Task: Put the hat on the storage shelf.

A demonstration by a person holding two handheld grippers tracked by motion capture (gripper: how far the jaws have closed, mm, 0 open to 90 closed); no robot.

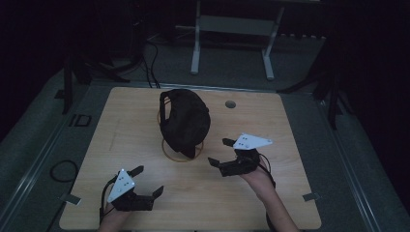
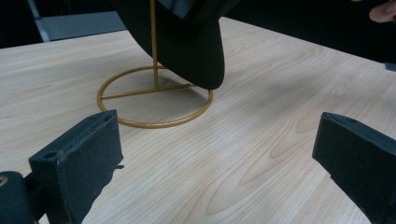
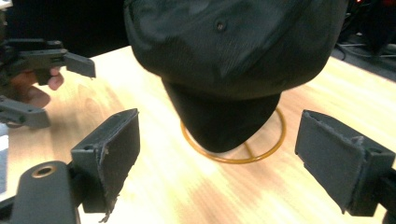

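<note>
Light wood bench [image 1: 145, 125] in a dark room.
One black cap [image 1: 185, 121] on one gold wire stand [image 1: 170, 152]; two tools, left tool [image 1: 147, 181] and right tool [image 1: 221, 152], both wide, empty.

"ID" in dark letters (partly shadowed) on the grey floor strip [image 1: 80, 120] left of the table [image 1: 145, 203]

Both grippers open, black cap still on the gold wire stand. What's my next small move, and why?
Probably ease the right gripper forward until its open jaws straddle the brim of the black fabric cap. It sits nearer the cap than the left gripper, and the brim hangs low over the gold wire stand, facing it.
</note>
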